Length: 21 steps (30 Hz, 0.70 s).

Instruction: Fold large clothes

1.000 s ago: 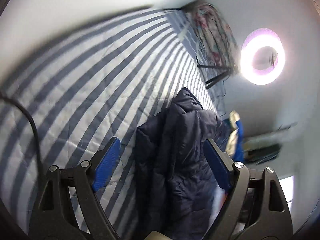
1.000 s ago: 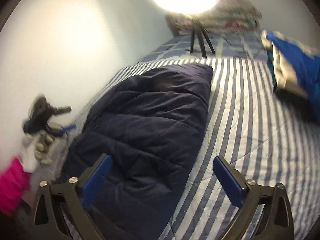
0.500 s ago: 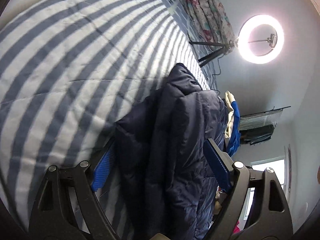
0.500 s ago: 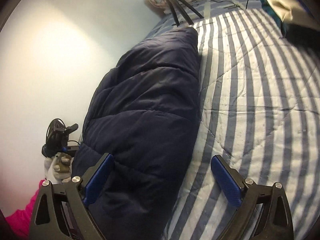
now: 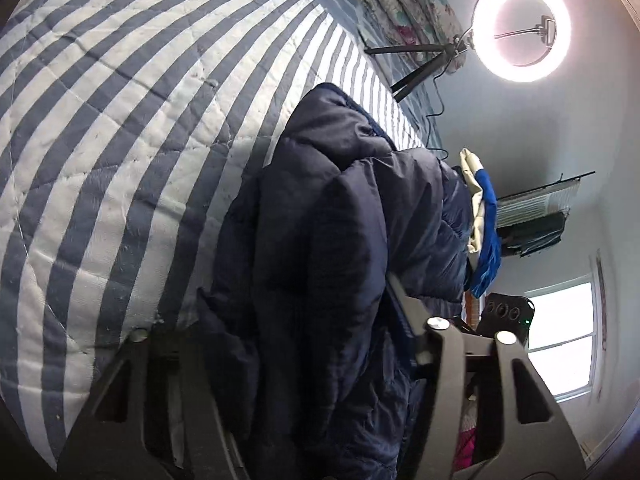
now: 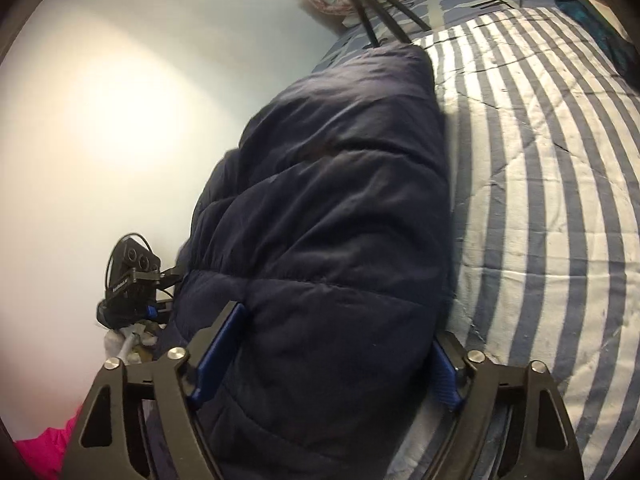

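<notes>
Tongs on both sides were engaged with the navy quilted jacket (image 6: 328, 216). Left tongs (image 5: 304, 320) had jacket fabric bunched between the two fingers; one finger was buried under the cloth, so the exact gap could not be read, but the tongs appeared closed on the jacket. Right tongs (image 6: 324, 344) straddled a thick fold of the same jacket, blue pads (image 6: 218, 346) pressed against the cloth on either side, gripping it at a fairly wide spread.

Bed (image 6: 560, 208), covered with a blue-and-white striped quilt (image 5: 120, 128), carried the jacket, which lay lengthwise along the quilt's edge nearest the pale wall (image 6: 100, 112).

A blue and cream garment (image 5: 484, 220) lay just beyond the jacket in the left wrist view. Floral bedding (image 5: 404, 4) sat at the far end of the bed. A lit ring light (image 5: 522, 26) on a black tripod (image 5: 416, 60) stood near that bedding.
</notes>
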Each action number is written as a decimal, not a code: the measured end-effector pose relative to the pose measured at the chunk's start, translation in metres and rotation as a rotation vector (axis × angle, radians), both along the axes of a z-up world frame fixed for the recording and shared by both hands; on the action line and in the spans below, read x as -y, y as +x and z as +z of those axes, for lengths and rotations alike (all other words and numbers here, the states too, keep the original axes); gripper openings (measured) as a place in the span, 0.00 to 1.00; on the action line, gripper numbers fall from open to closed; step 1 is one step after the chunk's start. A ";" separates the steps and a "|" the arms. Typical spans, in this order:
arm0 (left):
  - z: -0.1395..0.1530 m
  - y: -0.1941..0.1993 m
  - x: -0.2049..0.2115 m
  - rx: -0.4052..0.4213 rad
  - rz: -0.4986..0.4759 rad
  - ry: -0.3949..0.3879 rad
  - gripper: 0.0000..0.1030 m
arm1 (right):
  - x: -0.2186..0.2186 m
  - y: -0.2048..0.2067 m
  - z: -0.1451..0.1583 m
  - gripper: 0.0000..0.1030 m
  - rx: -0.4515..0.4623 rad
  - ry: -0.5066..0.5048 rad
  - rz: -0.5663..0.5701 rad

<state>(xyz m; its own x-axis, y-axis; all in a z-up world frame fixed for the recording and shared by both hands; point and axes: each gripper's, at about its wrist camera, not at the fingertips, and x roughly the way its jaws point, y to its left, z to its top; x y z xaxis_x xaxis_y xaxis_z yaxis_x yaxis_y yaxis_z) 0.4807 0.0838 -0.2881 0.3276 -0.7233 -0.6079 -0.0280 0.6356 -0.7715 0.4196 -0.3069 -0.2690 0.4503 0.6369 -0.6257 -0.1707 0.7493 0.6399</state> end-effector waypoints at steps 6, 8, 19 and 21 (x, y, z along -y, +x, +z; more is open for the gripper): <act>0.019 -0.004 0.020 0.035 -0.018 0.099 0.31 | -0.002 -0.006 0.005 0.53 -0.002 -0.019 0.004; 0.028 -0.007 0.028 0.061 -0.025 0.155 0.27 | -0.003 -0.006 0.009 0.42 -0.002 -0.040 0.000; 0.084 -0.041 0.085 0.221 -0.045 0.368 0.18 | -0.030 -0.021 0.061 0.20 0.049 -0.272 -0.018; 0.091 -0.052 0.096 0.241 -0.047 0.377 0.17 | -0.032 -0.030 0.069 0.19 0.060 -0.309 -0.017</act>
